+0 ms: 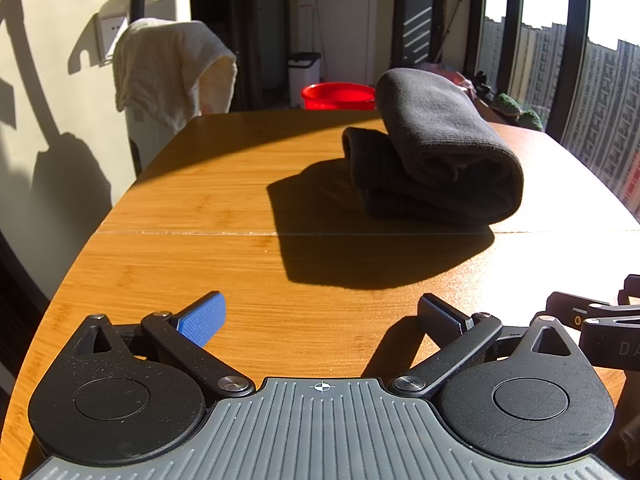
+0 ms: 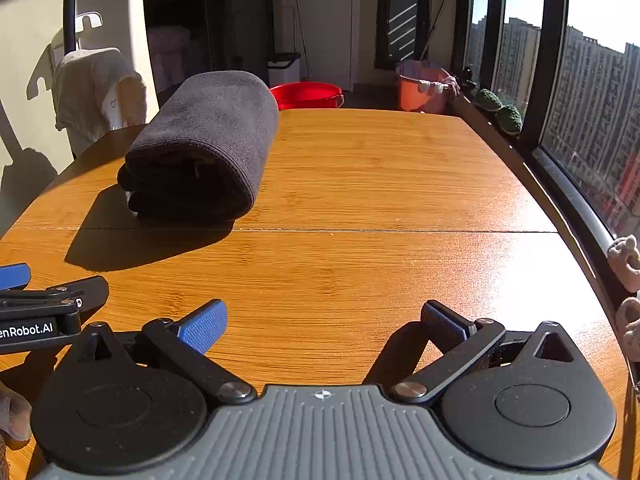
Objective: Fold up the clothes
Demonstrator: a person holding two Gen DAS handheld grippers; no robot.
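A dark grey garment [image 1: 436,148] lies folded into a thick bundle on the wooden table [image 1: 224,200], ahead and to the right in the left wrist view. In the right wrist view the same bundle [image 2: 204,144] sits ahead to the left. My left gripper [image 1: 322,316] is open near the table's front edge, nothing between its blue-padded fingers [image 1: 204,318]. My right gripper [image 2: 324,322] is open too and empty, well short of the garment. Each gripper shows at the edge of the other's view: the right one [image 1: 592,320] and the left one [image 2: 44,304].
A white cloth [image 1: 168,68] hangs over a rack beyond the table's far left corner. A red basin [image 1: 338,96] and a white bin [image 1: 304,72] stand behind the table, with an orange bucket [image 2: 420,88] near the window. Windows run along the table's right side.
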